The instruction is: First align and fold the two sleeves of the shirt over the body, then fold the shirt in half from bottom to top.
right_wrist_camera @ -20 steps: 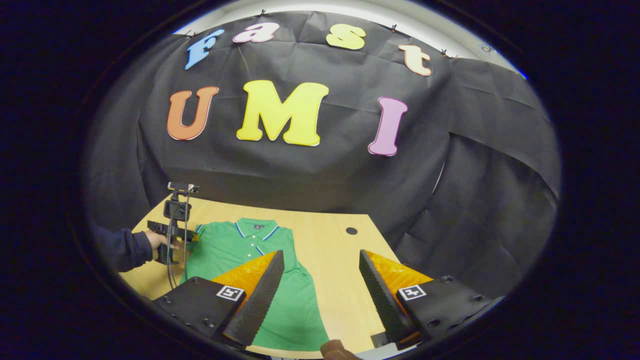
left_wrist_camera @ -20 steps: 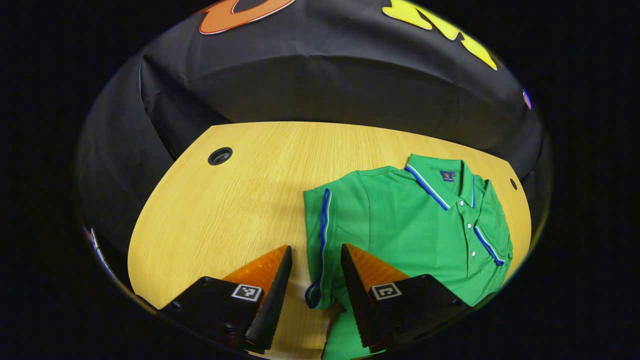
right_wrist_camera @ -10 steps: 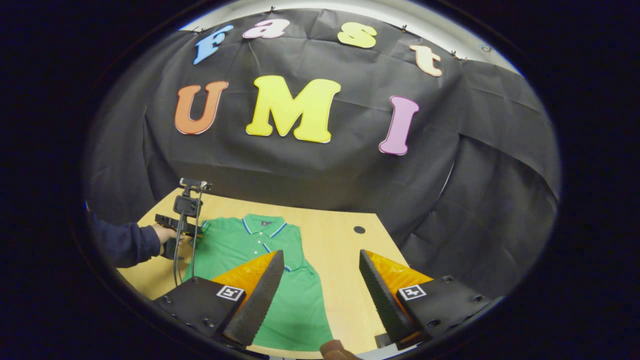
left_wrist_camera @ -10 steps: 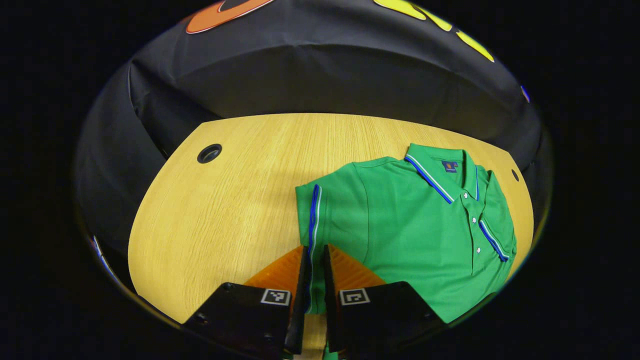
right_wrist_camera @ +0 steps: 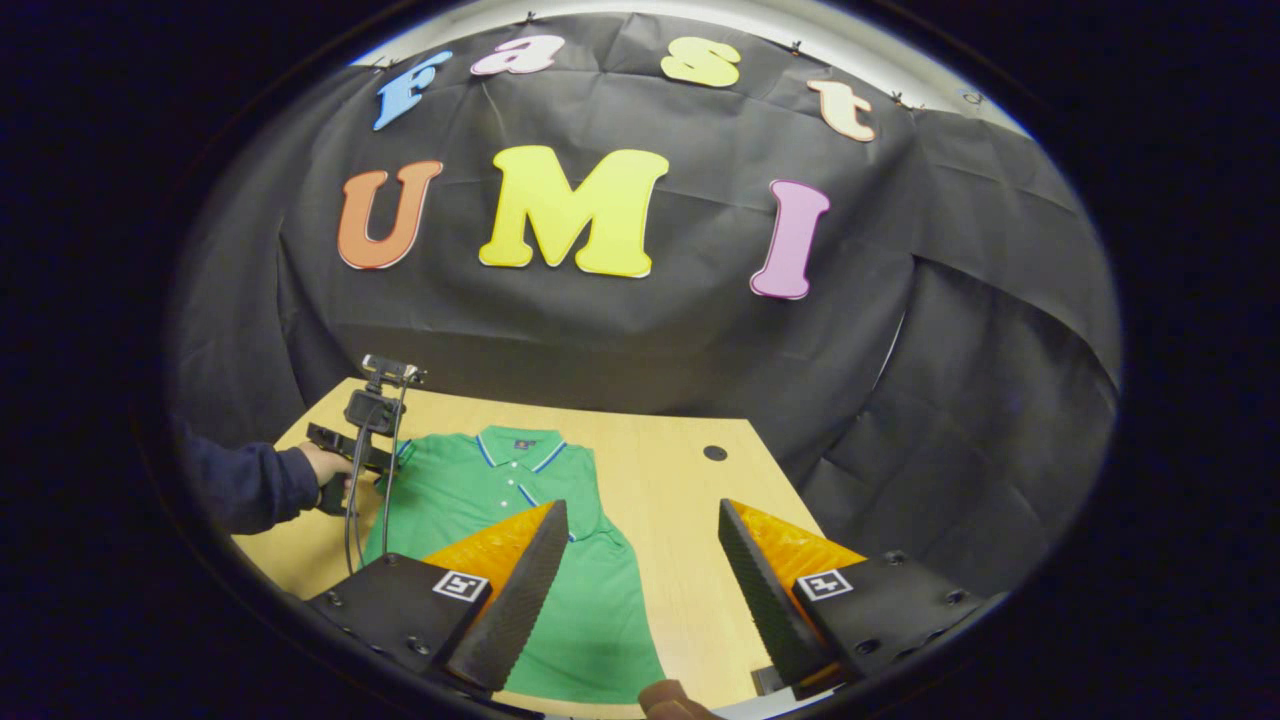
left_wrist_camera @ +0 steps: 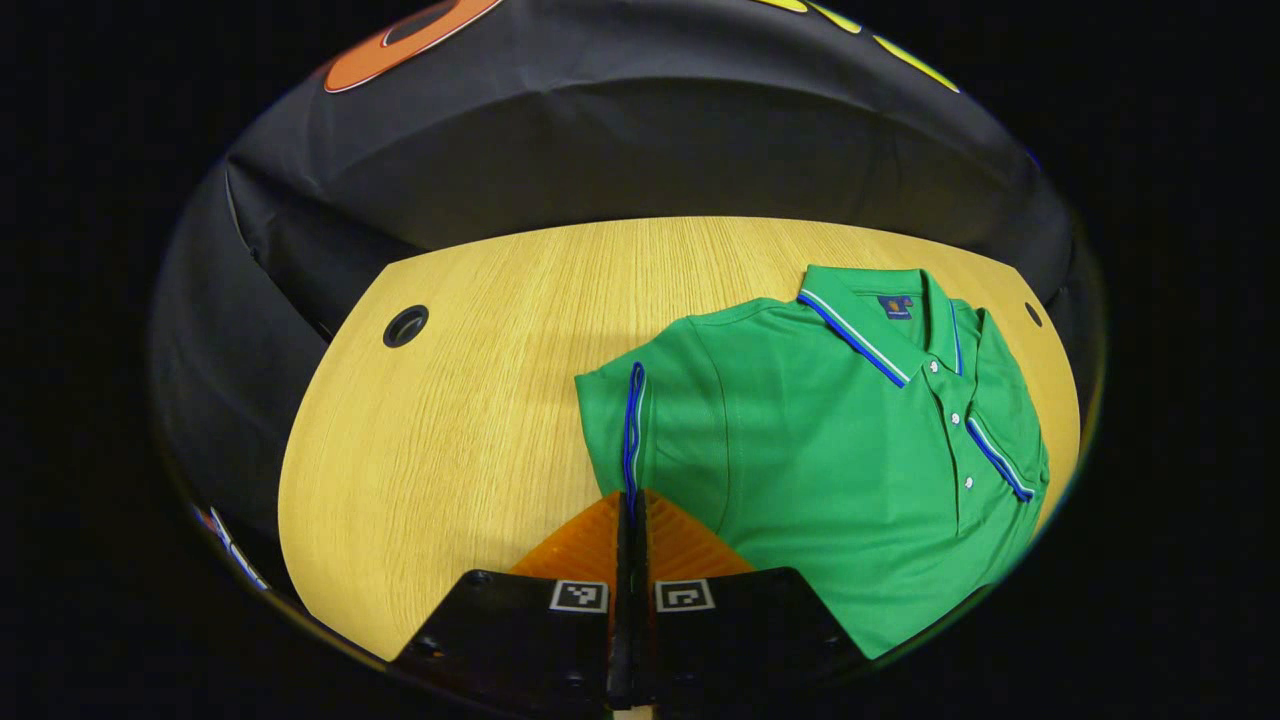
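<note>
A: What's cut off or hard to see?

B: In the left gripper view the shirt (left_wrist_camera: 830, 450) runs out of sight at its lower end, so the hem can't be seen. The left gripper (left_wrist_camera: 631, 520) has its jaws pressed together on the sleeve (left_wrist_camera: 640, 430), right at the blue-trimmed cuff; how much cloth sits between them is hidden by the fingers.

A: And from the other side?

B: In the right gripper view the right gripper (right_wrist_camera: 640, 545) hangs above the near edge of the tabletop (right_wrist_camera: 680, 520) with jaws wide, holding nothing. Its left finger covers part of the shirt's body. Farther off, a hand (right_wrist_camera: 325, 465) in a dark sleeve holds the left gripper at the shirt's left side, too small to show its jaws.

A: Where does the shirt lie?

B: Face up, collar (left_wrist_camera: 880, 320) toward the far edge, buttons showing, closer to the tabletop's right side in the left gripper view.

A: Room to move?

B: Bare wood stretches left of the pinched sleeve to a cable hole (left_wrist_camera: 405, 326) near the far left corner. In the right gripper view, a bare strip runs right of the shirt.
</note>
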{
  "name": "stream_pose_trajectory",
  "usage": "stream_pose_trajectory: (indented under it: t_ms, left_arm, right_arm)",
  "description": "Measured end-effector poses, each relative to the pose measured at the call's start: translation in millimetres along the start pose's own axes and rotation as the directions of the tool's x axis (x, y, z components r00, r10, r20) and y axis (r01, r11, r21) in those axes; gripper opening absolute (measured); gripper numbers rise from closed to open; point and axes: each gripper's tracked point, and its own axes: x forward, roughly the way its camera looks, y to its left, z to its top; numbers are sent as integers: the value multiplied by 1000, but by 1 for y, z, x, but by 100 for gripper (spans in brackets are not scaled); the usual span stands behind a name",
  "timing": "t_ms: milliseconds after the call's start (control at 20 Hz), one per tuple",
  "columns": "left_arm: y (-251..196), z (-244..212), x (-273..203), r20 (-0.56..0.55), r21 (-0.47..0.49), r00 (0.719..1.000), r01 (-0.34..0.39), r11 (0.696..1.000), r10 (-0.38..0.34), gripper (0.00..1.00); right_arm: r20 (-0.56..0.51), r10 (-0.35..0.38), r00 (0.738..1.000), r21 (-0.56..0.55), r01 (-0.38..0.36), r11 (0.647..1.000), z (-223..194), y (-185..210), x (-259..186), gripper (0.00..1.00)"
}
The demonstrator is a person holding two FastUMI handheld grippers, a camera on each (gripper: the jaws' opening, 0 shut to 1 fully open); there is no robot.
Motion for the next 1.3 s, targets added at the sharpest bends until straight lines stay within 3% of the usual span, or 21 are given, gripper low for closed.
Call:
stream_pose_trajectory:
  t_ms: [200,600,1050,1300]
  left_arm:
    - [-4,19,-16,40,72,999,-18,997,15,3]
    - [-74,45,-38,90,175,993,55,983,-71,3]
    - [-119,27,-26,35,264,996,72,962,-85,4]
    - [-130,11,-24,0,239,991,129,962,-133,9]
  right_arm:
    - [2,-3,1000,30,3,1000,0,-9,1,94]
    - [-16,-28,999,49,29,998,-10,-29,1,94]
    - [-58,-64,996,68,68,995,-32,-51,1,94]
    - [-76,-69,995,58,74,996,-43,-56,3,94]
